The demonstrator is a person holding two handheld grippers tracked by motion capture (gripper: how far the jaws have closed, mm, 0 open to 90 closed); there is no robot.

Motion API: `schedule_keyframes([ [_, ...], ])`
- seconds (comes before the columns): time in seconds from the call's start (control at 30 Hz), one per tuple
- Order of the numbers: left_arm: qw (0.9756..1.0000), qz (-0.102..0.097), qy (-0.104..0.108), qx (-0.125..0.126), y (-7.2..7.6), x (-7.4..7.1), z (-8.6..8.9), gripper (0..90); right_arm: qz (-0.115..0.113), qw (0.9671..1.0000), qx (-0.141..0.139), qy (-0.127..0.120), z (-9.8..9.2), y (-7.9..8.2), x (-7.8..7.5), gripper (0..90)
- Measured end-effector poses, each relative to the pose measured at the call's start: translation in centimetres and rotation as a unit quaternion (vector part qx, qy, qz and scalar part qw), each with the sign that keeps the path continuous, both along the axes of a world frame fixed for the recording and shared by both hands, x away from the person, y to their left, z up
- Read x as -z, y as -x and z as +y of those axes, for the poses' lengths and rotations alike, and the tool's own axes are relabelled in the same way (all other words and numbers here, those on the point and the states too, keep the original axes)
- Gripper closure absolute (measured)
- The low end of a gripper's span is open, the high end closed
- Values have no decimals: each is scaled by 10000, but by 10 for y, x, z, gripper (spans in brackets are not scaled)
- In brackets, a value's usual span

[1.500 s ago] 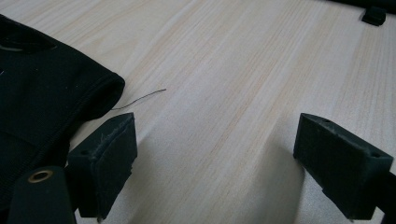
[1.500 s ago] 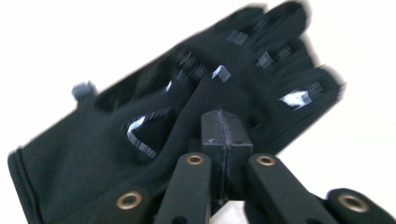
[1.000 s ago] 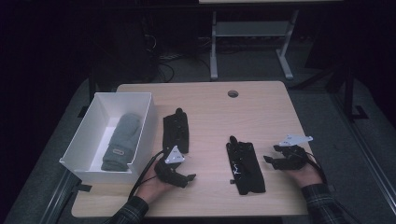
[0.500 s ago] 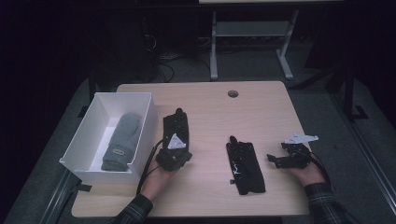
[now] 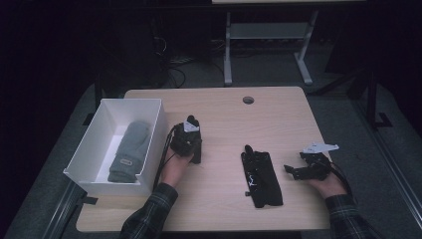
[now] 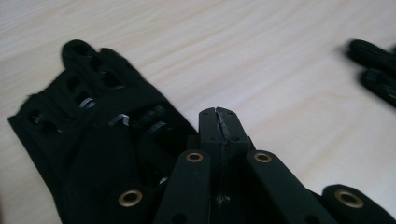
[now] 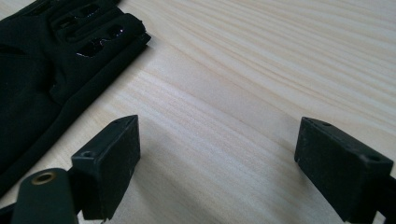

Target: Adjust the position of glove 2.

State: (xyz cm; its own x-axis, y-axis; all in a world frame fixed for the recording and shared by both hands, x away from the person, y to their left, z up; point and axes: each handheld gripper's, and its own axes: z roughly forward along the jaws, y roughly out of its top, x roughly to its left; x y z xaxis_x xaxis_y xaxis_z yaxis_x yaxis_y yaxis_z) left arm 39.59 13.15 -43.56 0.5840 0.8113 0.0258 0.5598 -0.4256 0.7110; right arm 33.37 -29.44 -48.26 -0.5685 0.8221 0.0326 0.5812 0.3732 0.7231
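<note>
1. Left gripper [image 6: 218,123]: jaws were shut, pad against pad, at the edge of the near black glove [image 6: 93,140]; whether a fold of cloth was pinched could not be told
2. That glove lay on the table [image 5: 219,114], fingers pointing away from the person, long axis running front to back, just right of the white box [image 5: 158,130]
3. Box held a grey mitten [image 5: 130,149], lying along the same axis
4. Second black glove [image 5: 261,174] lay mid-table, nearer the right gripper [image 5: 293,172], just to that gripper's left, apart from it
5. Right jaws had just been opening; they stood wide with bare wood between them
6. Judgement: the carry to the box runs leftward, so the left hand is better placed
</note>
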Motion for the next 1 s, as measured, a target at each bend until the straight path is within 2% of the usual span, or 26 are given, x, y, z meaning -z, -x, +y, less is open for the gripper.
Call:
schedule_keyframes([
  [0.07,10000,-3,6,-81,-7,2,1,895,-2,10000,-2,0,0,0,0,141],
  [0.1,9999,47,-44,-111,-11,4,1,895,-11,10000,-9,4,0,0,0,141],
  [0.13,9998,3,-153,-144,-15,6,0,895,-6,10000,-7,2,0,0,0,141],
  [0.2,9998,59,-132,-129,-20,9,-2,895,-4,10000,-4,0,0,0,0,141],
  [0.27,9996,57,-238,-117,-24,13,-6,895,-3,10000,0,1,0,0,0,141],
  [0.4,9989,257,-376,-91,-29,22,-7,896,1,10000,5,1,0,0,0,141],
  [0.5,9990,263,-360,-40,-29,23,-7,896,-1,10000,5,1,0,0,0,141],
  [0.67,9990,348,-234,127,-20,23,-10,897,19,10000,15,-6,0,0,0,141],
  [0.77,9984,451,-24,337,-12,24,-13,897,20,10000,15,-6,0,0,0,141],
  [1.0,9953,586,76,770,11,23,-27,897,-4,10000,6,5,0,0,0,141],
])
